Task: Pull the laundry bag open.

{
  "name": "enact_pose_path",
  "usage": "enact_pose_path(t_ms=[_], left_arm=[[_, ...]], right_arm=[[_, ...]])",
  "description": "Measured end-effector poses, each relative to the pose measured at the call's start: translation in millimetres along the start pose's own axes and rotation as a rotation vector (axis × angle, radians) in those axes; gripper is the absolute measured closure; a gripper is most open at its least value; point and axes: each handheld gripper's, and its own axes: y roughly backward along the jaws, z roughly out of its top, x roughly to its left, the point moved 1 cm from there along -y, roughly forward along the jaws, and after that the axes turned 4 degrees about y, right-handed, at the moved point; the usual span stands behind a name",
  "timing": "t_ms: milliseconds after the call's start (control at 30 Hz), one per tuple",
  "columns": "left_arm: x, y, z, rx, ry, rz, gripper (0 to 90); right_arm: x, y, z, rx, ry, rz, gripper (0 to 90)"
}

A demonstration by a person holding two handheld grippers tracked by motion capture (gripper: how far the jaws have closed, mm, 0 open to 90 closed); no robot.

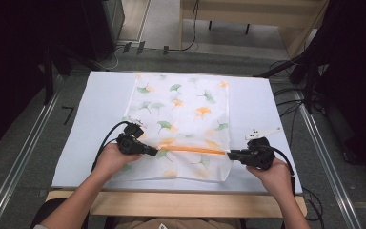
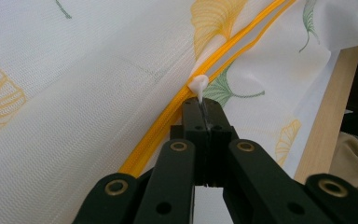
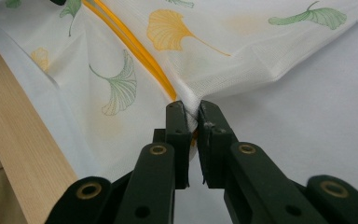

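From above, the white mesh laundry bag printed with green and orange ginkgo leaves [image 1: 178,124] lies flat on the white table top [image 1: 252,100], its near end towards me. The orange zipper [image 1: 193,150] runs straight across it between my two tools. My left gripper [image 1: 156,153] sits at the zipper's left end, my right gripper [image 1: 228,154] at the bag's right edge, and the line between them looks taut.

Along my left gripper [image 2: 204,103], the jaws are pressed together, clamped on the small white zipper pull tab [image 2: 198,85]. Beside the tab the orange zipper [image 2: 223,51] shows two separate rows running away from me, so this stretch looks open. The leaf-printed mesh [image 2: 98,79] spreads flat on either side.

Along my right gripper [image 3: 192,112], the jaws are nearly together, pinching the bunched white corner of the bag [image 3: 189,100] right where the orange zipper [image 3: 135,46] ends. The pale wooden table edge [image 3: 23,140] runs along the left.

To do this well, I judge I should keep the right pinch firm as an anchor, draw the tab straight along the zipper line, low and level, and not let the mesh bunch up ahead of the slider.
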Motion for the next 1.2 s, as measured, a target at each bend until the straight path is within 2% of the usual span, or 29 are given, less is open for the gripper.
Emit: enact_pose_path(t_ms=[333,400,667,833,1200], left_arm=[[2.3,0.6,-0.8,0.017,-0.001,-0.004,90.0],[3.7,1.5,-2.1,0.012,0.009,0.001,90.0],[14.9,15.6,-11.8,0.015,0.028,0.019,90.0],[22.1,26.0,-19.5,-0.001,0.049,0.028,90.0],[20.6,25.6,-19.1,-0.001,0.041,0.031,90.0]], right_arm=[[-0.2,0.0,0.3,-0.004,0.005,0.0,85.5],[-0.3,0.2,0.3,-0.004,0.006,0.001,85.5],[-0.6,0.0,-0.1,-0.001,0.002,0.003,85.5],[0.2,-0.9,0.1,0.005,0.004,0.007,85.5],[-0.6,-1.1,-0.1,0.005,0.0,0.0,85.5]])
